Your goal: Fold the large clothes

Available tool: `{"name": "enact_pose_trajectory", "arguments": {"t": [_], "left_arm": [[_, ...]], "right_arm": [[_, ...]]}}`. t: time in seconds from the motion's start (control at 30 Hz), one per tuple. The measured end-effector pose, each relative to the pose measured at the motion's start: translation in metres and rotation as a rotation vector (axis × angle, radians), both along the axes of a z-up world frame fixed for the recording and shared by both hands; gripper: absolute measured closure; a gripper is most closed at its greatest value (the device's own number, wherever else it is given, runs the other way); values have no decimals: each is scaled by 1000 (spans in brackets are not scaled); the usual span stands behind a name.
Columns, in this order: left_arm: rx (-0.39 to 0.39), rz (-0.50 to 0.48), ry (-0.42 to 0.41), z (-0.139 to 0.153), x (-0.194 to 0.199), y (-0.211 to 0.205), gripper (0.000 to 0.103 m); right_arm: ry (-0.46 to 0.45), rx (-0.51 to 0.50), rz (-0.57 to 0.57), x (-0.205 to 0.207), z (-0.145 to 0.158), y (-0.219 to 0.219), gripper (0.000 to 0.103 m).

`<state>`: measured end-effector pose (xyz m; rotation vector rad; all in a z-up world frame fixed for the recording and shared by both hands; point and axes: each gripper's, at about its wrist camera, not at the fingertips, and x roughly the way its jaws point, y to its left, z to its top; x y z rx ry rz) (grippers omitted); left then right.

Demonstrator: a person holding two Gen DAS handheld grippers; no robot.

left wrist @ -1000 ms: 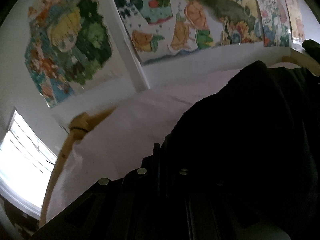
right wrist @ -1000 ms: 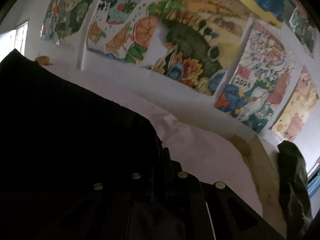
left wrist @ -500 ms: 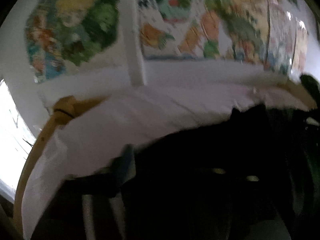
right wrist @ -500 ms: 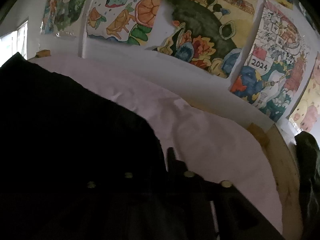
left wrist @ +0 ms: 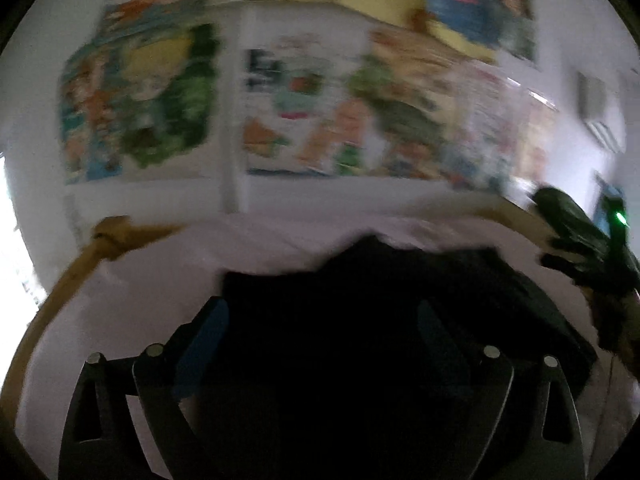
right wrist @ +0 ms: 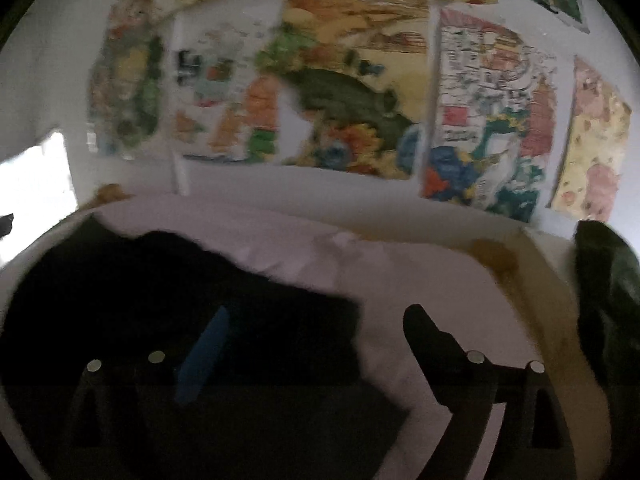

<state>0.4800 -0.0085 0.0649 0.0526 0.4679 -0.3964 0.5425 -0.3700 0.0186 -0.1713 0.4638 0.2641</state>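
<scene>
Your dark garment (left wrist: pixel 400 288) lies on the pale sheet of the bed (left wrist: pixel 132 292), bunched toward the near side, with bare sheet showing between it and the poster wall (left wrist: pixel 300 120). Both frames are smeared by motion, so read its edges with care.

Your left gripper (left wrist: pixel 320 320) has its jaws spread wide, nothing between them, hovering just above the garment. Your right gripper (right wrist: pixel 316 332) is likewise open and empty, straddling the garment's right-hand edge (right wrist: pixel 352 320), where black cloth meets sheet.

The step in hand looks like setting up a fresh grasp for another fold. Slow down first; the blur suggests you are moving too fast to pick an edge cleanly. Lower each gripper onto a true corner or hem of the garment, not a loose ridge in the middle, and pinch only the layers you mean to carry. Keep both grasps level with each other, so the fold lands square. Stay clear of the green bundle (right wrist: pixel 604 280) at the bed's wooden rail (right wrist: pixel 560 320), beyond the garment's right edge.
</scene>
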Motion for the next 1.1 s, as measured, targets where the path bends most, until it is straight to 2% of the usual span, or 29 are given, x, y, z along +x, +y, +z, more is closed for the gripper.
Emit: {"name": "enact_pose_trajectory", "arguments": {"t": [0.13, 0.2, 0.3, 0.4, 0.57, 0.7, 0.77, 0.9, 1.1], "left_arm": [[89, -116, 8, -21, -17, -43, 10], [156, -114, 8, -34, -10, -62, 10], [216, -45, 15, -49, 15, -75, 10], [194, 24, 45, -54, 42, -70, 9], [154, 99, 98, -58, 71, -51, 1], [153, 104, 146, -64, 83, -47, 1], [146, 95, 187, -67, 91, -46, 1], [98, 71, 258, -73, 109, -40, 1], [67, 60, 277, -82, 121, -37, 1]], "right_arm": [[34, -20, 70, -21, -26, 22, 12], [31, -74, 83, -20, -38, 35, 12], [32, -129, 79, -8, -50, 48, 12], [12, -169, 52, 3, -58, 50, 12], [-7, -222, 20, 30, -69, 51, 12], [31, -180, -20, 61, -77, 39, 11], [84, -133, -25, 77, -81, 30, 0], [167, -46, -21, 100, -90, 14, 0], [240, 34, -14, 121, -102, 0, 0]]}}
